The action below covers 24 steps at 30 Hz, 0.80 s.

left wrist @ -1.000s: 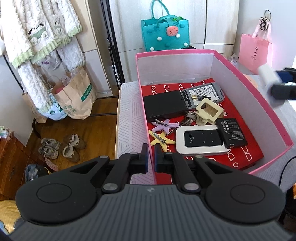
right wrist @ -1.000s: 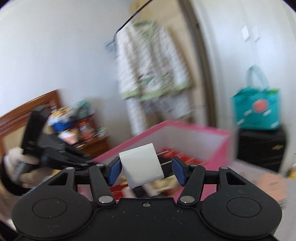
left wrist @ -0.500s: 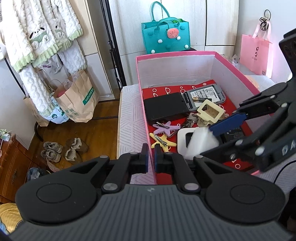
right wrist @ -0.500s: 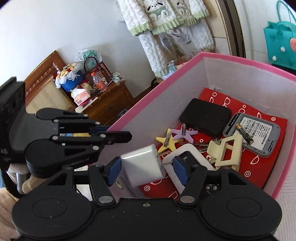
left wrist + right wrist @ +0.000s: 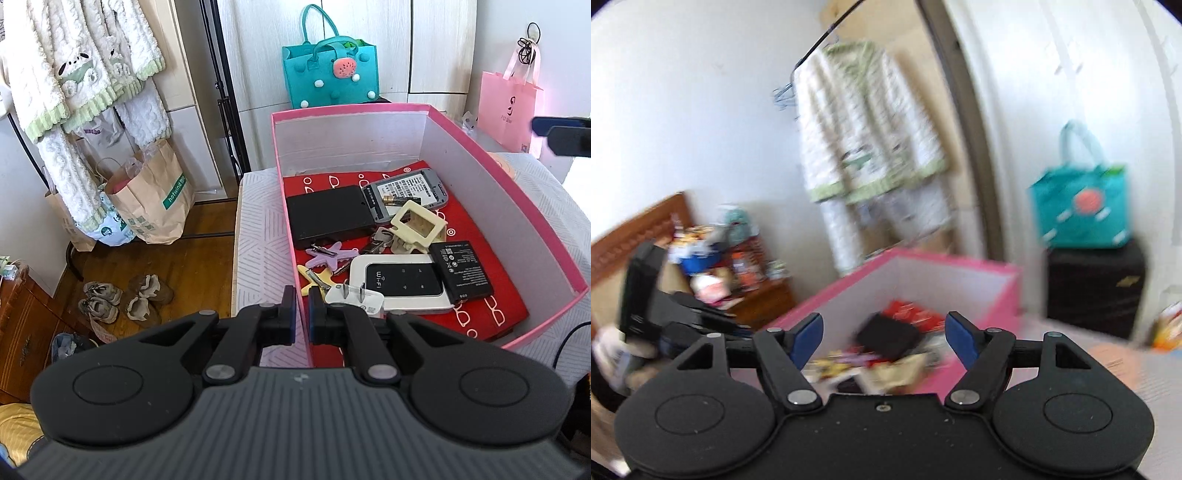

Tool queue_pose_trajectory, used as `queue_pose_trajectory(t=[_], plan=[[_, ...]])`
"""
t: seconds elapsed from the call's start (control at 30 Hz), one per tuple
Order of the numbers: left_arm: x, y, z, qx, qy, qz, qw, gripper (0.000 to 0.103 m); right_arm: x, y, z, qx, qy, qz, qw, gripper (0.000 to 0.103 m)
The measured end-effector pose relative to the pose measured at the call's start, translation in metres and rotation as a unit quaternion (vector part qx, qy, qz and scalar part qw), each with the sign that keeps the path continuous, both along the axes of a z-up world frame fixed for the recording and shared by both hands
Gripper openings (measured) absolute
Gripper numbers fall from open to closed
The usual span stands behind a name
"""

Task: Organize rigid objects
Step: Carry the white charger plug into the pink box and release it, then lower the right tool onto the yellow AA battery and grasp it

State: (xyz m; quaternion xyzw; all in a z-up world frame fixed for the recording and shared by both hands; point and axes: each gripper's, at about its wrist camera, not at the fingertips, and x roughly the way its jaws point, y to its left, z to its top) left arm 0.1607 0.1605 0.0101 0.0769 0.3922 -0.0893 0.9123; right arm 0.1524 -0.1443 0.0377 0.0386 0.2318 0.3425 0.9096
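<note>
White plug charger [image 5: 355, 300] lying in near corner of pink box [image 5: 546, 236], prongs up, touching white Wi-Fi router [image 5: 400, 286]. Also inside on red liner: black battery [image 5: 461, 271], black case [image 5: 330, 216], star clips [image 5: 330, 254], keys [image 5: 380, 240], cream frame [image 5: 419, 225], grey device [image 5: 406, 192].

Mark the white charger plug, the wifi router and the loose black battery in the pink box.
white charger plug [image 5: 356, 298], left wrist view, on its white face below the prongs.
wifi router [image 5: 402, 282], left wrist view, on its black front panel.
black battery [image 5: 461, 271], left wrist view, on its labelled top face.
</note>
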Motion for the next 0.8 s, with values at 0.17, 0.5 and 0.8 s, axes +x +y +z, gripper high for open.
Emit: queue_pose_trajectory(t=[0.17,0.5,0.8], plan=[[0.000,0.000,0.000,0.001,0.000,0.001,1.0000,0.006,0.000,-0.030,-0.010,-0.085,-0.018,-0.050,0.995,0.076],[0.001,-0.001,-0.001,0.006,0.004,0.000,1.0000,0.006,0.028,-0.051,-0.076,-0.195,0.078,-0.070,0.975,0.060],[-0.001,-0.003,0.001,0.013,0.006,-0.008,0.9999,0.006,0.049,-0.051,-0.104,-0.179,0.088,-0.087,0.976,0.054]])
